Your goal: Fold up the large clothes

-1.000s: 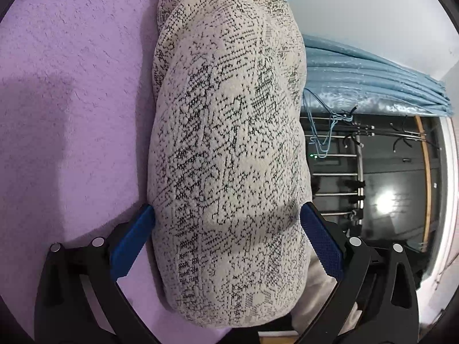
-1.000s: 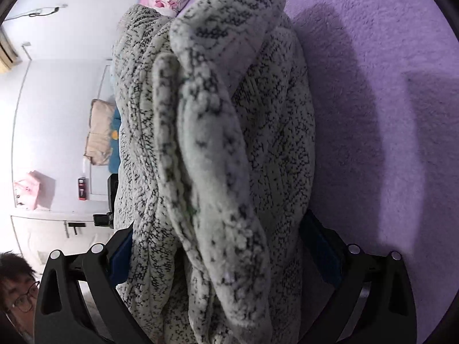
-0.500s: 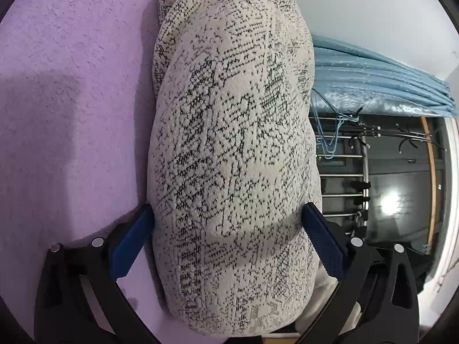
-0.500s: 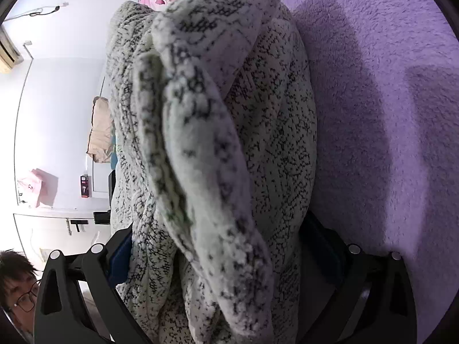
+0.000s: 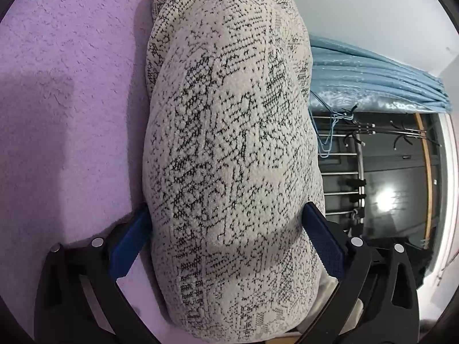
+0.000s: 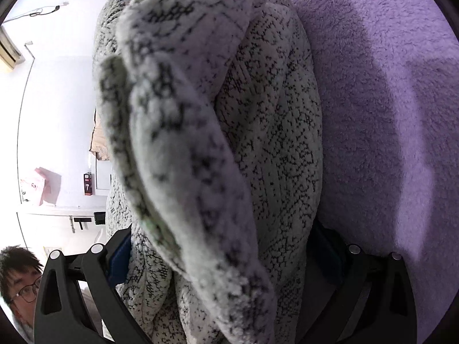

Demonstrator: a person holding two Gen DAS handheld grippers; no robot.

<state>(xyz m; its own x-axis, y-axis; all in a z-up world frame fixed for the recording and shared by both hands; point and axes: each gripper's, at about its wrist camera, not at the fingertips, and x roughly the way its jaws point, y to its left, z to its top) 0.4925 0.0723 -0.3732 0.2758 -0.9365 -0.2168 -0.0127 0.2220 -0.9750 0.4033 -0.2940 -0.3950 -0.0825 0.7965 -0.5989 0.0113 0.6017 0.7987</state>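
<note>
Left wrist view, left to right: fuzzy purple bed cover [image 5: 66, 109] is filling the left side. The left gripper [image 5: 229, 229] is clamping a thick bundle of the white-and-black speckled knit garment [image 5: 229, 149], with its blue-padded fingers [image 5: 129, 243] pressing into the fabric on both sides. The bundle is running up the middle of frame, lying against the purple cover. To the right, blue curtain [image 5: 373, 77] and metal drying rack [image 5: 344, 172] are showing behind. Versus 1 s ago the bundle is sitting slightly further right and covering more of the rack; grip width is looking unchanged.

Right wrist view, left to right: person's face with glasses [image 6: 20, 283] is sitting at bottom left, white wall behind. The right gripper [image 6: 226, 246] is clamping the same speckled knit garment [image 6: 272, 143], which is filling the span between its fingers. A loose fluffy fold [image 6: 178, 132] is hanging in front, blurred. Compared with earlier it is looming larger and closer to the lens, and now hiding the pink fabric at top. Purple cover [image 6: 387, 114] is filling the right side.
</note>
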